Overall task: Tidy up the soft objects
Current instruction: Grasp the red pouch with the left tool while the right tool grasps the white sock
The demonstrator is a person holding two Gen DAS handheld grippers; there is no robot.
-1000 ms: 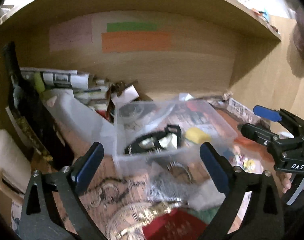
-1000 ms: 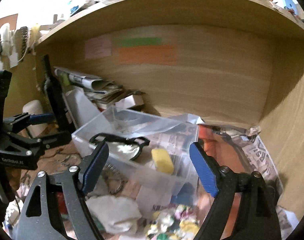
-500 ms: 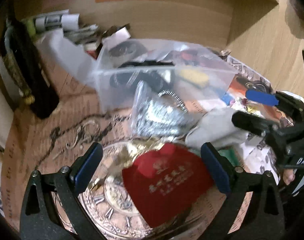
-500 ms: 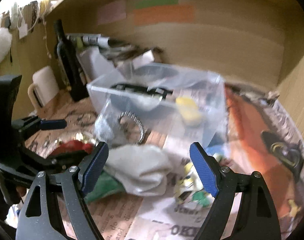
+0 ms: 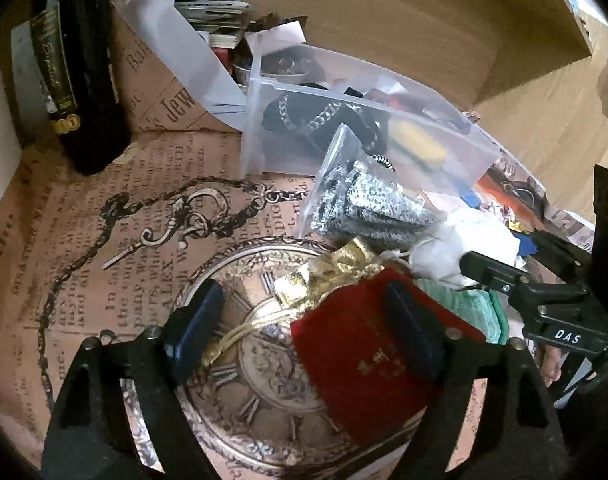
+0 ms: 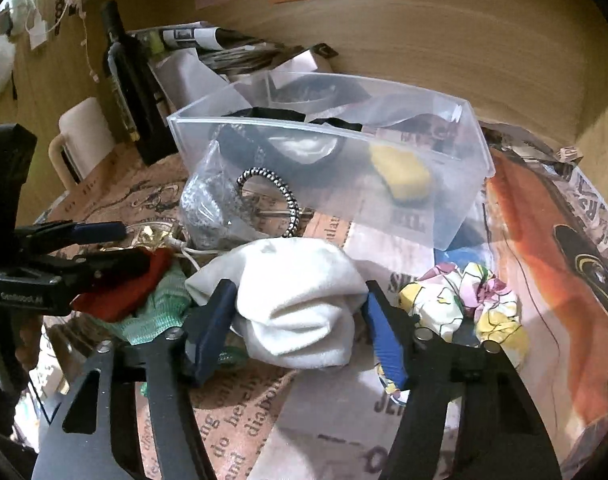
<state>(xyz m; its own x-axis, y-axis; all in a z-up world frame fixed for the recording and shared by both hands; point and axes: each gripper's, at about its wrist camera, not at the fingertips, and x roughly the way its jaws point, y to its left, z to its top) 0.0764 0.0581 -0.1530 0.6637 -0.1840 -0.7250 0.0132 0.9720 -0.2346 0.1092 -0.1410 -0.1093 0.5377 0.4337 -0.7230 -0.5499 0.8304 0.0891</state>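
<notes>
Setting: wooden alcove over a worktop papered with vintage newsprint; a clear plastic bin stands at the back, which I judge is where the soft things go.

Left claw: its jaws have just been closing around the red pouch. The far finger lies over the pouch's top, the near one stands clear beside the gold ribbon, so I read it as spread, not yet pinching.

Right claw: jaws have just been closing on the white cloth bundle. Both pads sit at its flanks; whether they press yet I cannot tell.

Why so: one soft item per hand, I think, for a paired lift toward the bin.

Left view only: the pouch's gold lettering and the printed pocket watch beneath it.

Right view only: a floral scrunchie beside the bundle, and a yellow sponge already inside the bin.
</notes>
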